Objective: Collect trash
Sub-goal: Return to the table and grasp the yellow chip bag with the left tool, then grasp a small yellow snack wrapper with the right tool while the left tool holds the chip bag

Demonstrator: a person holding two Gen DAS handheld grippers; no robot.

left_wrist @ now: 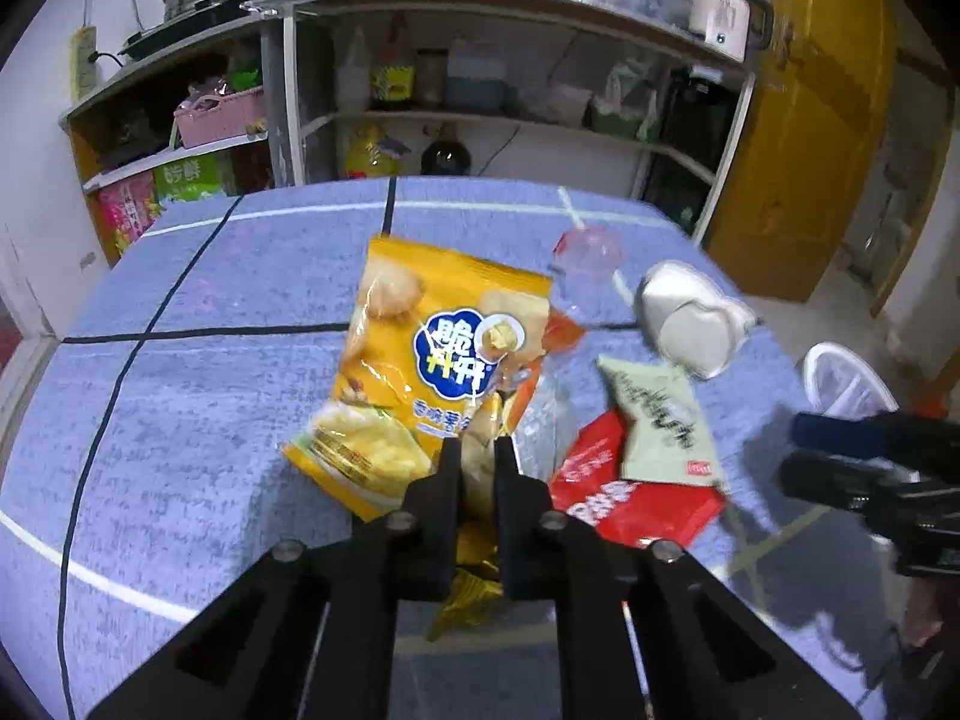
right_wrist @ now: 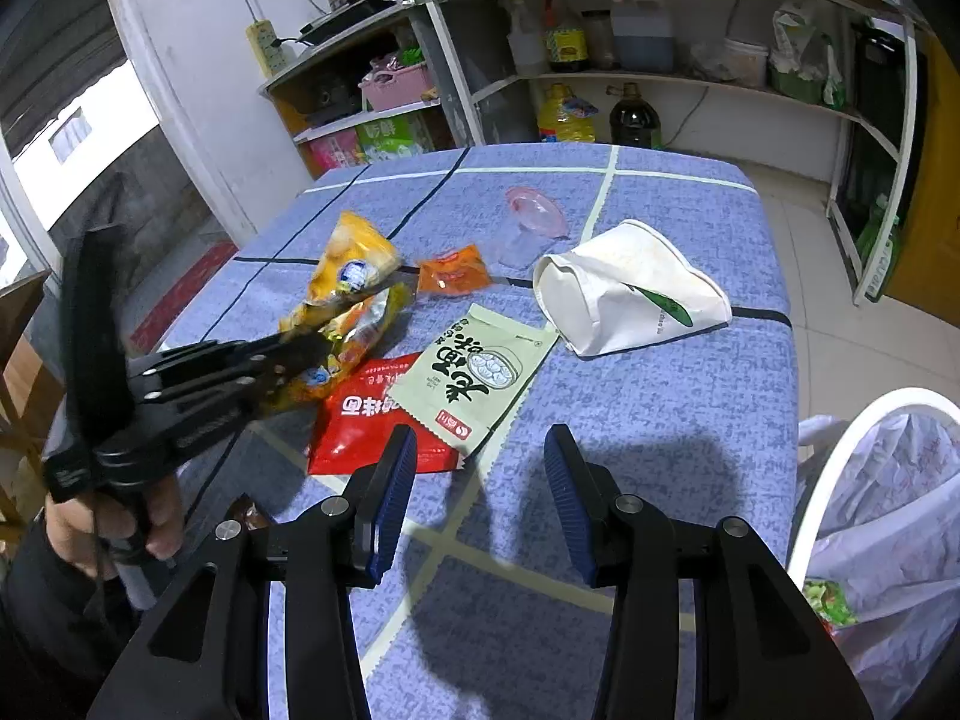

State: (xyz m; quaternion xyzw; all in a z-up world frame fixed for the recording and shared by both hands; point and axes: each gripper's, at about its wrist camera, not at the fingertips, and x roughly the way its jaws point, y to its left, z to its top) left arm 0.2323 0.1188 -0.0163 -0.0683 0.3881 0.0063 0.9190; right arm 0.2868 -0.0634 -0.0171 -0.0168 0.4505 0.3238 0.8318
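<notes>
L gripper (left_wrist: pixel 477 450) was pinched on 1 yellow chip bag (left_wrist: pixel 414 372), lifted off the blue cloth (left_wrist: pixel 180 420). R gripper (right_wrist: pixel 480 450) hung half-open, empty. Ahead of it: 1 red packet (right_wrist: pixel 354 426), 1 green packet (right_wrist: pixel 474 372), 1 orange sachet (right_wrist: pixel 453 269), 1 crushed paper cup (right_wrist: pixel 630 294), 1 clear cup (right_wrist: pixel 531 228). Only R view showed bin (right_wrist: pixel 870 420) to its right, bag-lined, w/ scraps inside.

On the blue checked tablecloth (right_wrist: pixel 660 420) lie four snack wrappers: one yellow chip bag (left_wrist: pixel 414 360), one orange sachet (right_wrist: pixel 454 269), one red packet (right_wrist: pixel 366 420), one green packet (right_wrist: pixel 474 375). One crushed paper cup (right_wrist: pixel 630 294) at two o'clock, one clear plastic cup (right_wrist: pixel 531 225) at twelve, one lined bin (right_wrist: pixel 888 516) at four
</notes>
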